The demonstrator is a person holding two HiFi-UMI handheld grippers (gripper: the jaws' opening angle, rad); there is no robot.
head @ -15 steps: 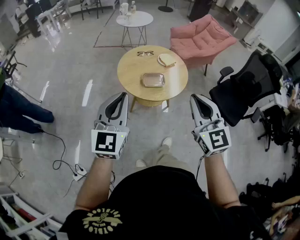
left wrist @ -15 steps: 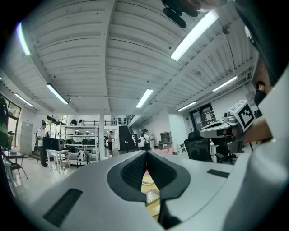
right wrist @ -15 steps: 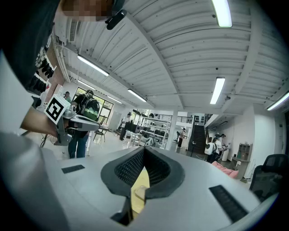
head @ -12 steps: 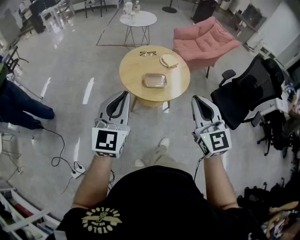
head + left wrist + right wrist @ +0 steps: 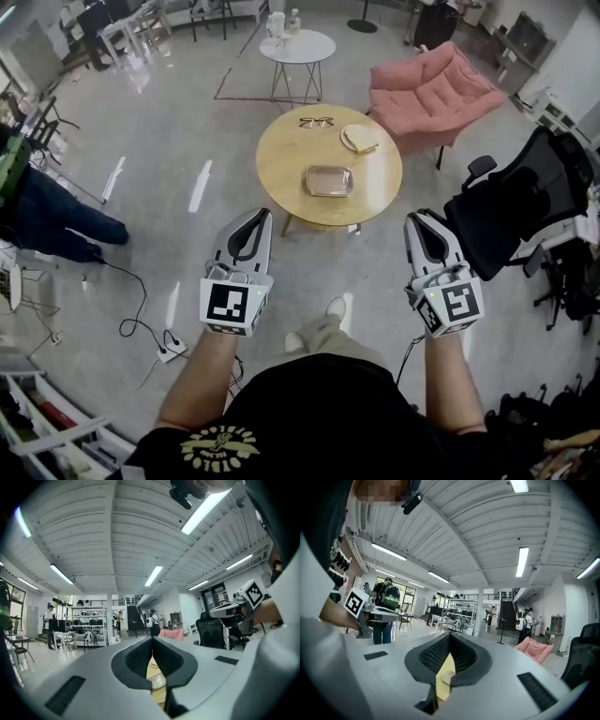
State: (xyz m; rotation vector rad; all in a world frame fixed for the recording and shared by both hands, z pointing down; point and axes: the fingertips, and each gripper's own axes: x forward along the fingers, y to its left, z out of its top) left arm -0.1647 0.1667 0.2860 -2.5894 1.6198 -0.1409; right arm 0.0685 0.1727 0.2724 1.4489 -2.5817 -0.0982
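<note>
Both grippers have sunk a little in the head view, and the round wooden table (image 5: pixel 281 159) has slid rightward. The left gripper (image 5: pixel 258 217) and right gripper (image 5: pixel 419 221) hang short of the table's near edge, each with jaws pressed together on nothing. A metal tray (image 5: pixel 329 180) lies at the table's middle, glasses (image 5: pixel 317 121) at its far edge, and a pink armchair (image 5: pixel 433 89) beyond its right side.

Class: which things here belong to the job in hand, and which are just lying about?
Job in hand: left gripper, right gripper, wooden table, metal tray, glasses, beige case.
Lying about: pink armchair, black office chair, white side table, power strip.
</note>
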